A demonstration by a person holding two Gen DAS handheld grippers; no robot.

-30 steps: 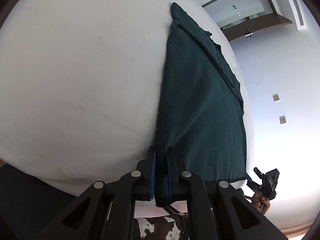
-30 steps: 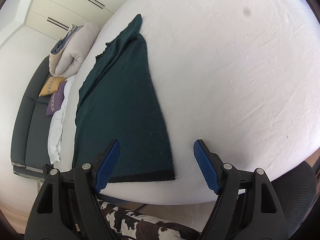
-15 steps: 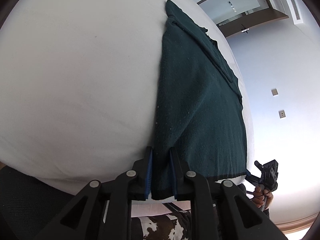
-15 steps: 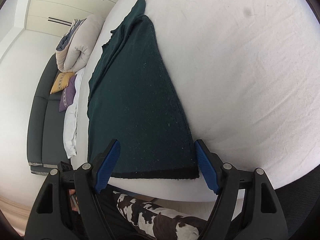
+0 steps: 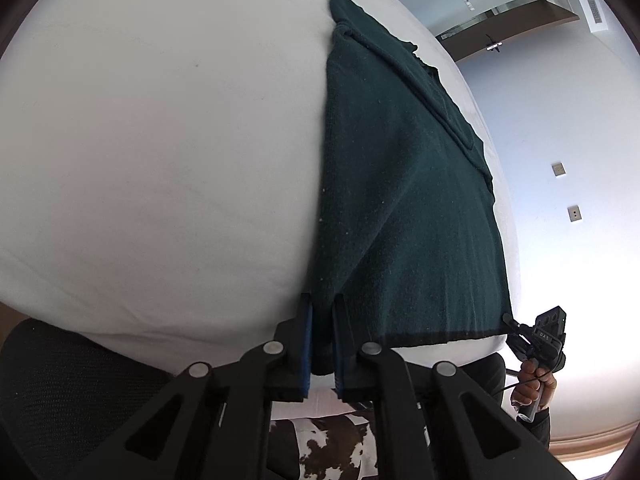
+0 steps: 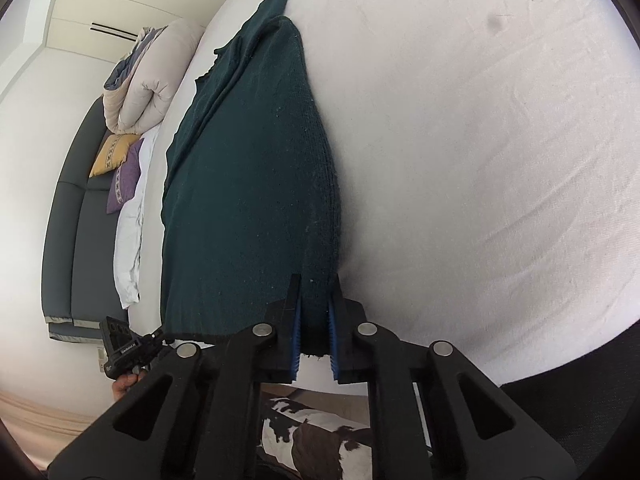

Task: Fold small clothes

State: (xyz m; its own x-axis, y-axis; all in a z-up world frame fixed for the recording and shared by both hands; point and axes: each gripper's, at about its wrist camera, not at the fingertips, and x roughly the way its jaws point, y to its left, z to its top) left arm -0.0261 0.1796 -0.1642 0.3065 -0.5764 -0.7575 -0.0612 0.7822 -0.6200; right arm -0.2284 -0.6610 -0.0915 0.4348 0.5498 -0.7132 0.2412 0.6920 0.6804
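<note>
Knitted dark-green sweater (image 5: 404, 200) lies flat on the white bed sheet (image 5: 160, 140), hem toward the near edge. Left gripper (image 5: 321, 344) and right gripper (image 6: 314, 336) each pinch one hem corner. Soft, limp, probably light; corners suit lifting it.

left gripper (image 5: 321, 344): jaws closed, cloth (image 5: 404, 200) corner pinched between blue pads | right gripper (image 6: 314, 344): jaws closed on opposite hem corner | both low, pointing forward | right hand (image 5: 534, 386) gripping handle
</note>
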